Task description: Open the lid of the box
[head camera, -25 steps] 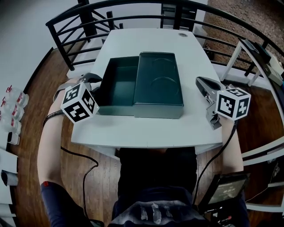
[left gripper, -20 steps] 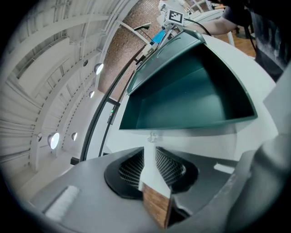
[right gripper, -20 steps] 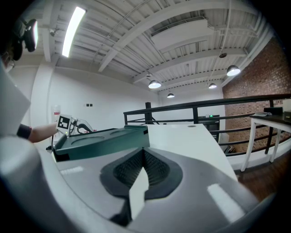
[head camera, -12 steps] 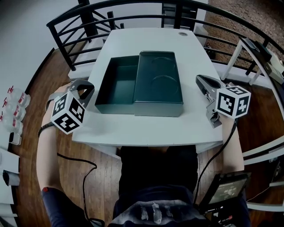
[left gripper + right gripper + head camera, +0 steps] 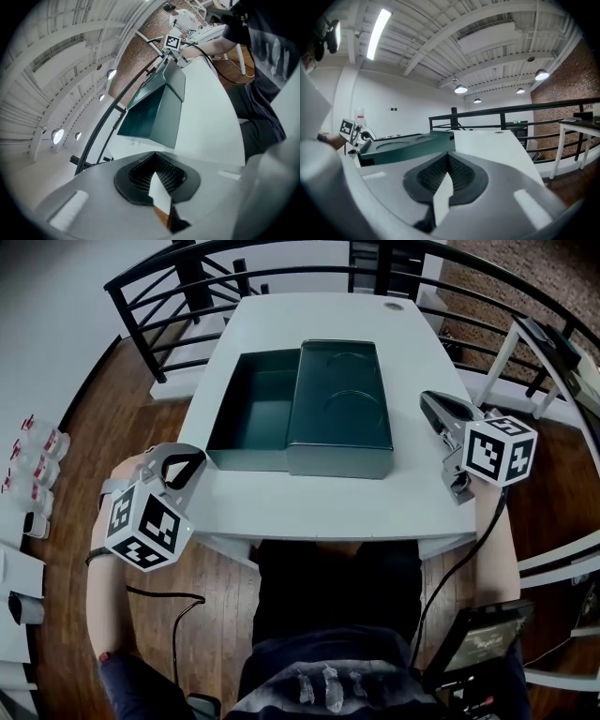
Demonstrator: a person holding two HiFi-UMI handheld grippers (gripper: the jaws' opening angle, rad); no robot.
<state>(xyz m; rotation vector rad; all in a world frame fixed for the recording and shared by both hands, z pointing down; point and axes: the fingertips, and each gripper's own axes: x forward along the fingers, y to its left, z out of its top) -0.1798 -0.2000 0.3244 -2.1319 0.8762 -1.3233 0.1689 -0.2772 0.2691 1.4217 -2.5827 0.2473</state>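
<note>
White table (image 5: 309, 507), black railing (image 5: 159, 277) behind: box open, 2 grippers empty.
Green box (image 5: 251, 413) sits mid-table, its lid (image 5: 342, 409) lying to the right, touching it. Left gripper (image 5: 176, 465) is just beside the front-left corner, right gripper (image 5: 436, 409) at the right edge; both jaw pairs are pressed together.

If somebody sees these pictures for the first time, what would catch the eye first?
First, the dark green box in the middle of the white table: its hollow is open on the left, the lid lying alongside on the right. Then the two claws: the left claw, shut, off the table's near left corner, and the right claw, shut, at its right edge, neither touching the box.
</note>
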